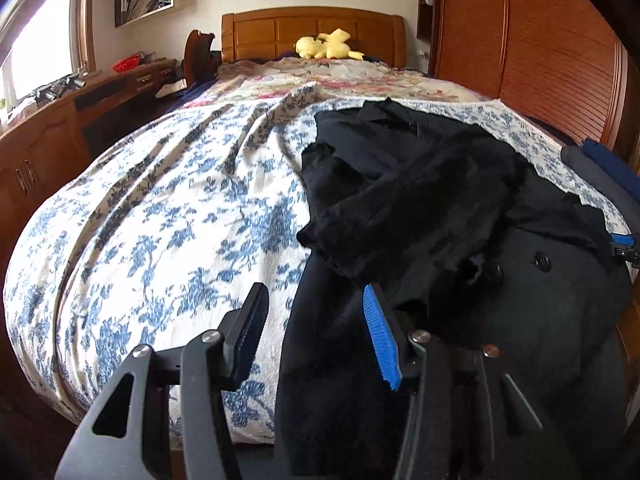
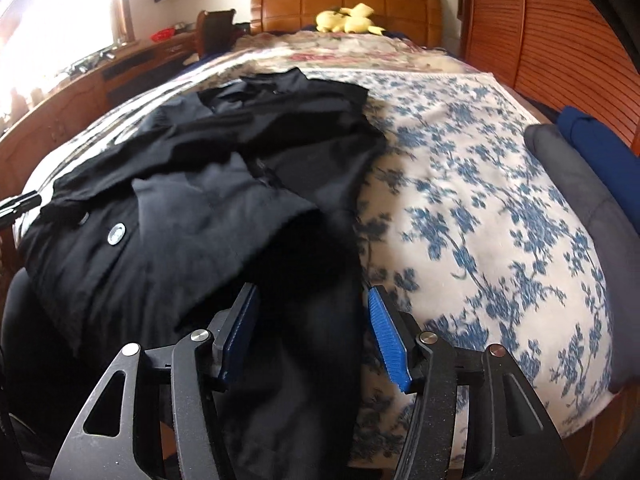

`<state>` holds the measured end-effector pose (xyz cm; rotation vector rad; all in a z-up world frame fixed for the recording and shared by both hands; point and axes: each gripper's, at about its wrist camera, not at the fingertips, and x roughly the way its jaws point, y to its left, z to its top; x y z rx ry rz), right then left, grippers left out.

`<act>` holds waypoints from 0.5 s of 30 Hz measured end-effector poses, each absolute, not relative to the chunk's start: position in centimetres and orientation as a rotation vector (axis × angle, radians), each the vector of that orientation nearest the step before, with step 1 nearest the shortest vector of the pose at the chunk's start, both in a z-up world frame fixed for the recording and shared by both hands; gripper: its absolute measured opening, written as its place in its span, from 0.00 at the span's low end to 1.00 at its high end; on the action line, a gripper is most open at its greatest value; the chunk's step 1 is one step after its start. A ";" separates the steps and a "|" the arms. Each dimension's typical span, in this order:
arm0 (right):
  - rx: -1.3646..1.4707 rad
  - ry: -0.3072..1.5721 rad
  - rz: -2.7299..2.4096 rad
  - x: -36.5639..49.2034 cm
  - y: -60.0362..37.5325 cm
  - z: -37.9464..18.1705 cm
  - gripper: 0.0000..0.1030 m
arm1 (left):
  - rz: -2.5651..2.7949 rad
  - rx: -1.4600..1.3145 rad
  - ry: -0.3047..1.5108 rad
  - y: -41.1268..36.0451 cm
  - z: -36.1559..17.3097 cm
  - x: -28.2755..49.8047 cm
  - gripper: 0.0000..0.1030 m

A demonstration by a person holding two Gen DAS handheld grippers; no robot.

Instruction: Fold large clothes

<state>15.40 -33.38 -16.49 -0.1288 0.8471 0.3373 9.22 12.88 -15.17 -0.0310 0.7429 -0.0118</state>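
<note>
- While it lies spread over the near half of the bed, the black coat [image 1: 420, 200] hangs with its lower part over the foot edge; in the right wrist view it [image 2: 224, 184] shows one sleeve folded across the front and a round silver button [image 2: 116, 234] beside the placket.
- Left gripper [image 1: 316, 336]: jaws spread, nothing pinched. The blue pad [image 1: 382, 340] stands over the coat's hanging edge, the dark pad [image 1: 250, 330] over the blue floral bedspread [image 1: 160, 220]; contact with the cloth cannot be told.
- Right gripper [image 2: 312, 332]: jaws spread and free of the cloth, with the coat's hanging right edge seen between the fingers.
- In the left wrist view, the right gripper's tip shows at the coat's far right edge.
- Bedspread lies wrinkled under the coat, with a pink floral quilt [image 1: 320, 76] beyond it.
- Folded grey and blue garments [image 2: 592, 168] sit on the bed's right edge, well apart from the coat.
- Yellow plush toy [image 1: 328, 45] rests against the wooden headboard [image 1: 280, 28].
- Wooden desk [image 1: 52, 128] stands left of the bed, slatted wardrobe doors [image 1: 540, 60] to the right.
</note>
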 end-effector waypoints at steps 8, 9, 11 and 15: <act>-0.106 0.860 0.358 14.3 -33.5 -17.2 0.57 | -0.050 -0.069 0.785 14.0 -16.2 8.1 0.47; -0.097 0.862 0.371 14.2 -33.4 -17.2 0.57 | -0.054 -0.081 0.788 14.2 -16.3 7.9 0.47; -0.080 0.866 0.405 14.0 -33.0 -17.0 0.57 | -0.056 -0.088 0.789 14.4 -16.4 7.6 0.47; -0.055 0.855 0.450 13.4 -32.4 -16.2 0.57 | -0.061 -0.078 0.794 14.4 -16.7 7.0 0.46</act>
